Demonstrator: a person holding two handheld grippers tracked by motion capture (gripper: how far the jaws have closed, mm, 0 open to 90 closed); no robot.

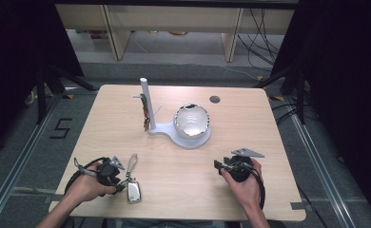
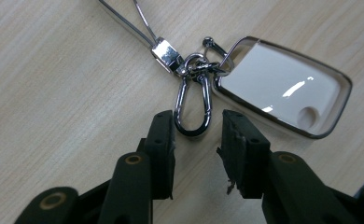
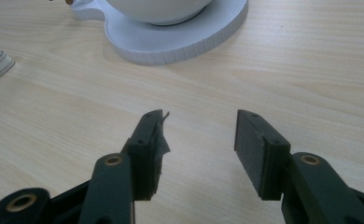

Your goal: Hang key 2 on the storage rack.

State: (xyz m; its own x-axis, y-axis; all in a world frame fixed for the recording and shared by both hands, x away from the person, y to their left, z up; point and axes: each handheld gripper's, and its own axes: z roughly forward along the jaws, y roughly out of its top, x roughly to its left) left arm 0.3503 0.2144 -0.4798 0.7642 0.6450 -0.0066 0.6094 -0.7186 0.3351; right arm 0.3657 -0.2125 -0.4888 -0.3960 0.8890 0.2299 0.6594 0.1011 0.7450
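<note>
Two tongs apart, nothing clamped.
Left tongs (image 2: 198, 128) straddle the carabiner (image 2: 193, 108) beside the key fob (image 2: 283, 88), lined up for a grab; right tongs (image 3: 196, 133) idle near the stand (image 3: 171, 44).

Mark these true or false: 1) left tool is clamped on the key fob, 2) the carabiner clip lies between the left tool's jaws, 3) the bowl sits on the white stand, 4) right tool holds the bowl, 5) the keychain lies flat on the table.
1. False. The left tool is open, and its pads touch neither the key fob nor its ring.
2. True. The carabiner clip reaches into the gap between the jaws.
3. True. The bowl rests on the white stand.
4. False. The right tool is open over bare table.
5. True.
</note>
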